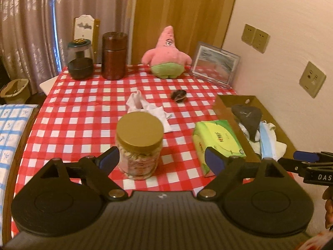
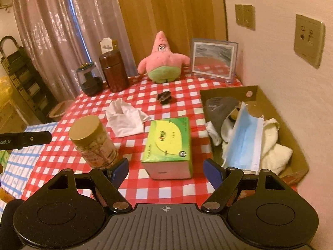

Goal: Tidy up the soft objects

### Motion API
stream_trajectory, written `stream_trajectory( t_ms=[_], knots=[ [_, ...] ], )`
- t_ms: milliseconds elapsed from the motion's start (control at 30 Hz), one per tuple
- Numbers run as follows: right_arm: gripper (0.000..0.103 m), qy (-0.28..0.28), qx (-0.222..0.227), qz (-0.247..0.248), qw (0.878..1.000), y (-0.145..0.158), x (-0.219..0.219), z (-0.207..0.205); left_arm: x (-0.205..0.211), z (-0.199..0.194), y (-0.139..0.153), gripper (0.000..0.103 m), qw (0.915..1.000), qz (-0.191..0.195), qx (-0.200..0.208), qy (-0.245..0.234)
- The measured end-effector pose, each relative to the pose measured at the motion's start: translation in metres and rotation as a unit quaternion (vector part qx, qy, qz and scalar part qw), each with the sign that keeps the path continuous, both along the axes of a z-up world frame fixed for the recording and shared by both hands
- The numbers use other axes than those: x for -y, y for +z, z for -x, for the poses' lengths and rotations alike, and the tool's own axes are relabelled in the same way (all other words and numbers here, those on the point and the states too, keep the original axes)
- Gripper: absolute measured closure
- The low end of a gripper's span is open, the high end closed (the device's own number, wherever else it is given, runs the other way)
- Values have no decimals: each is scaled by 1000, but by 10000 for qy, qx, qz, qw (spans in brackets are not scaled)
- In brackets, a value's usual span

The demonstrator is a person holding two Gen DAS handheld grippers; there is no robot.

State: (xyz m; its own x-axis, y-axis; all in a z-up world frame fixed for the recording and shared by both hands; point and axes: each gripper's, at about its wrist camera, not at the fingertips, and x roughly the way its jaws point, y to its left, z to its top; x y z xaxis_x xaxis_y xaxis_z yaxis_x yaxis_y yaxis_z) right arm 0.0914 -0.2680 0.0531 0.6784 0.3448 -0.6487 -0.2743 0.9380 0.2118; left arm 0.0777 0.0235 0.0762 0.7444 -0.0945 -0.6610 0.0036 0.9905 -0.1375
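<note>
Cardboard box (image 2: 291,125) holds blue mask (image 2: 243,137), towel (image 2: 272,143), dark cloth (image 2: 220,108) — both tongs (image 1: 161,158) (image 2: 166,168) spread, empty.

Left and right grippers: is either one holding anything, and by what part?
Nothing is held. The left gripper and right gripper are both open and empty.

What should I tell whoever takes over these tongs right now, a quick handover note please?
Left tongs: open, empty, by the snack jar.
Right tongs: open, empty, facing the tissue box.
Done: the cardboard box already holds a blue face mask, a dark cloth and a cream towel.
Left: the white cloth, the small dark item and perhaps the pink plush, all on the checkered table.
</note>
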Motion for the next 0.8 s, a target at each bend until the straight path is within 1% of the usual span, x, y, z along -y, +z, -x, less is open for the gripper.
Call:
stream_trajectory(
  t_ms=[200,633,800],
  knots=[
    [25,60,-26,42,10000,-2,-6,-1,-9,3,-1,15,9999,28,-6,127],
    [25,85,-73,89,9999,-6,-5,-9,-10,-1,-4,15,9999,8,-26,121],
    [25,145,-33,199,9997,-4,-7,-17,-12,-10,-9,15,10000,6,-24,80]
  ],
)
